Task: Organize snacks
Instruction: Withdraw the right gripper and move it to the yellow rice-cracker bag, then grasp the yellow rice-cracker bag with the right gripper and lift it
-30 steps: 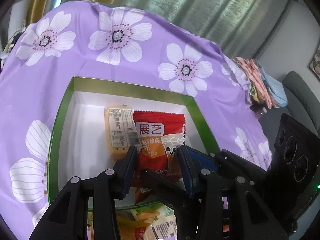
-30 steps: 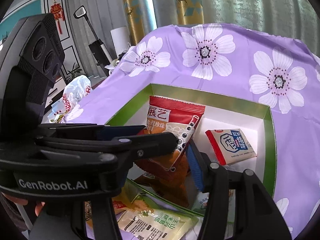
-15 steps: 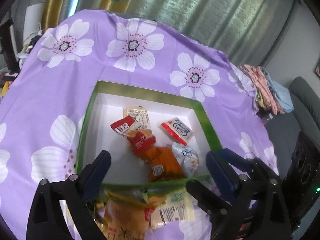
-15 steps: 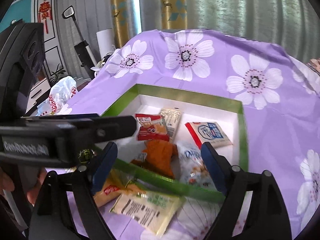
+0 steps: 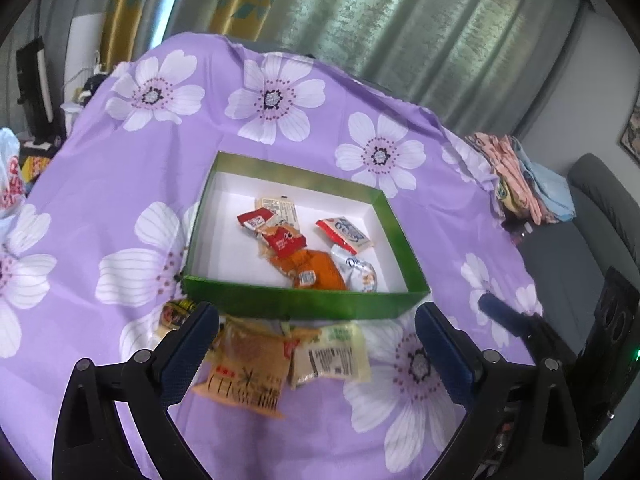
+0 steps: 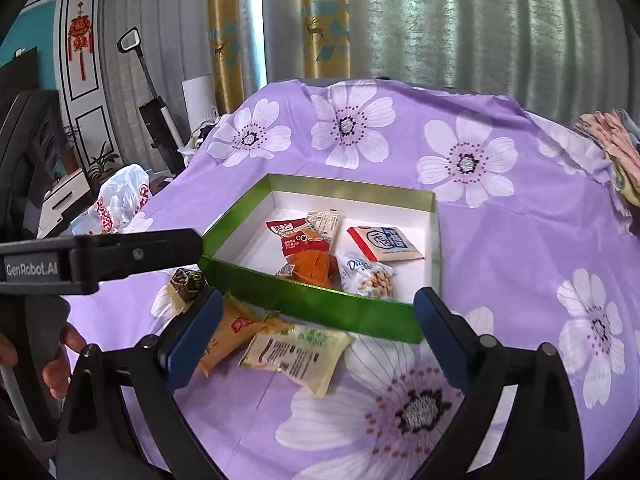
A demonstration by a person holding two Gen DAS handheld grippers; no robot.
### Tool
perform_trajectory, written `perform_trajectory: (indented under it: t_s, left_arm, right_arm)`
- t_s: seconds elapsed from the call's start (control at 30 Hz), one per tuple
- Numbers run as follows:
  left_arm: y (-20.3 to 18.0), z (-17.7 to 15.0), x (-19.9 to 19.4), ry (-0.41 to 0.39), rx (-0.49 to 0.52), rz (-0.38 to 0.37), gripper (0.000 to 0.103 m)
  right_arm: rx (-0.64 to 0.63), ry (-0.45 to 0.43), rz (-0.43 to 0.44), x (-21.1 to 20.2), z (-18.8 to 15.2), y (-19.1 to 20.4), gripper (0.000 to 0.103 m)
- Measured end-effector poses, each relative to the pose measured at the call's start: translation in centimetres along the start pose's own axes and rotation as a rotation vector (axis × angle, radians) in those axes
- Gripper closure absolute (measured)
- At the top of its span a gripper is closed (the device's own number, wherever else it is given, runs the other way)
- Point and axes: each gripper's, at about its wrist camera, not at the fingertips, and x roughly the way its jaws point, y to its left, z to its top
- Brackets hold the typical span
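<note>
A green box (image 5: pixel 400 236) with a white floor sits on the purple flowered cloth. Inside it lie a red packet (image 5: pixel 286 240), an orange packet (image 5: pixel 316 270), a white peanut bag (image 5: pixel 360 274), a red-white-blue packet (image 5: pixel 346 234) and a beige one (image 5: pixel 280 208). Just in front of the box lie an orange packet (image 5: pixel 244 372), a pale green-white packet (image 5: pixel 332 356) and a small dark sweet (image 5: pixel 176 312). My left gripper (image 5: pixel 316 316) hangs open over these loose packets, empty. My right gripper (image 6: pixel 318 300) is beside it, its jaws opening with nothing between them.
A white plastic bag (image 6: pixel 120 200) sits off the table's left edge, near an upright vacuum (image 6: pixel 156 120). Folded clothes (image 5: pixel 520 176) and a grey sofa (image 5: pixel 600 208) are to the right. A hand (image 6: pixel 60 360) holds the left gripper's handle.
Both grippers opened wide and let go of the red packet, which now lies in the box on the orange one. Both pulled back and up from the box.
</note>
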Motion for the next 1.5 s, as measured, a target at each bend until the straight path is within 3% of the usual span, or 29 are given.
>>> perform_trajectory:
  t_s: [0.23,0.9,1.33,1.5]
  left_arm:
    - [-1.4,-1.8,-2.5,-0.027,0.078,0.037,0.004]
    - [-2.2,-4.4,-4.3,-0.017,0.104,0.019,0.004]
    - [0.4,-5.9,-3.6,0.01,0.061,0.012,0.004]
    - [2.5,-7.0,-2.7,0.026,0.055,0.064,0.004]
  right_arm:
    - [0.009,-0.02,-0.007,-2.8,-1.3,0.2,0.006]
    - [-0.003,-0.039,0.0,-6.0,-2.9,1.4,0.006]
    - [-0.025,0.011,0.056,-4.4,-4.1,3.1,0.006]
    - [-0.058,0.053,0.104,-2.6,-5.3,4.3,0.006]
